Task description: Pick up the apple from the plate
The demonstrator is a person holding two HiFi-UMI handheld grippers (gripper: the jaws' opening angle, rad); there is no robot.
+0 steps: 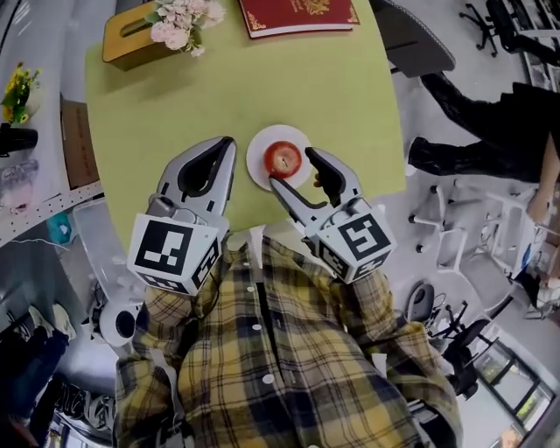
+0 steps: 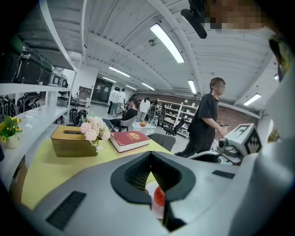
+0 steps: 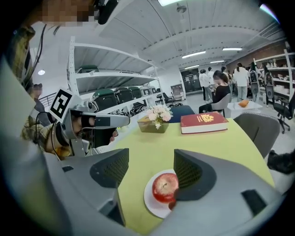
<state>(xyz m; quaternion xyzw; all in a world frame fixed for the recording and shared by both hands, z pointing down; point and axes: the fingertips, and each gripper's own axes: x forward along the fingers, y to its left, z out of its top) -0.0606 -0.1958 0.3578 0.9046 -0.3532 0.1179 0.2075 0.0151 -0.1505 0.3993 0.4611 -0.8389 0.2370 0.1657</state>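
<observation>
A red apple [image 1: 283,157] [image 3: 165,186] lies on a small white plate [image 1: 261,147] [image 3: 154,208] on the yellow-green table [image 1: 175,105]. My right gripper [image 1: 292,168] [image 3: 151,153] hovers at the plate's near right edge with its jaws open. The apple sits just ahead of them, close to the right finger, and no pad touches it. My left gripper [image 1: 229,144] [image 2: 151,155] is to the left of the plate, shut with nothing in it. In the left gripper view a sliver of the apple [image 2: 159,196] shows through the gap under its closed tips.
At the table's far side stand a tan tissue box [image 1: 129,37] with pink flowers [image 1: 179,22] and a red book [image 1: 297,13] [image 3: 203,122]. The table's right edge runs close to the plate. A person in black [image 1: 490,131] and office chairs are beyond it.
</observation>
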